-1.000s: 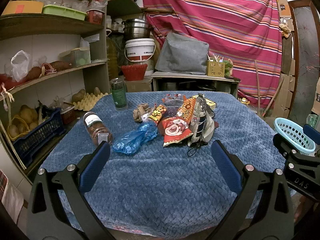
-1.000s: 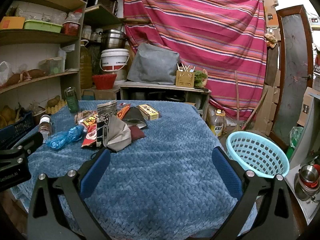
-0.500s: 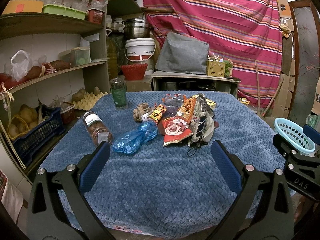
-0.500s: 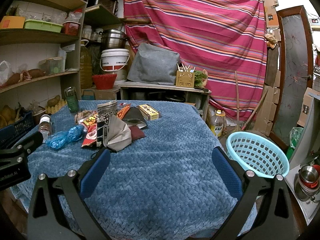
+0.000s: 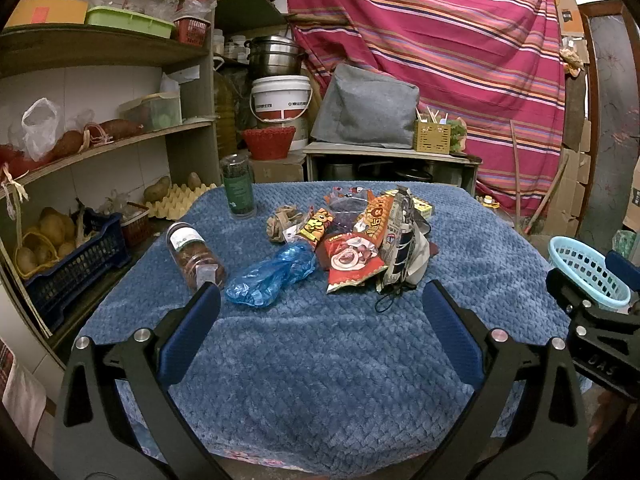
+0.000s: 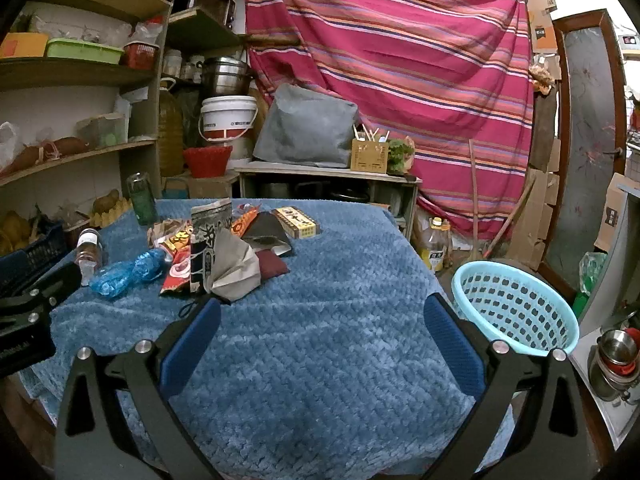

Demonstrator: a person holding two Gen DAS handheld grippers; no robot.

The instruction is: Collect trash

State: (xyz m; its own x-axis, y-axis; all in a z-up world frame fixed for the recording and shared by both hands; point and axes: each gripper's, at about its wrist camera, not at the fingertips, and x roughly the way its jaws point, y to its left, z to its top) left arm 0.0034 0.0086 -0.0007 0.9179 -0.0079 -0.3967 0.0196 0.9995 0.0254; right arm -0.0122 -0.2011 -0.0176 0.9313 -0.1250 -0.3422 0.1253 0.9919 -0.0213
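We hold the left gripper [image 5: 320, 312] and right gripper [image 6: 320, 316] level above the blue blanket [image 5: 320, 380], jaws spread wide, empty.

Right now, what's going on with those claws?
Left gripper open, right gripper open, both empty. Wrapper pile untouched on blue tablecloth. Basket empty. Path clear.

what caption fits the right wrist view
Open right hand-held gripper above blue blanket, trash pile ahead, basket alongside.
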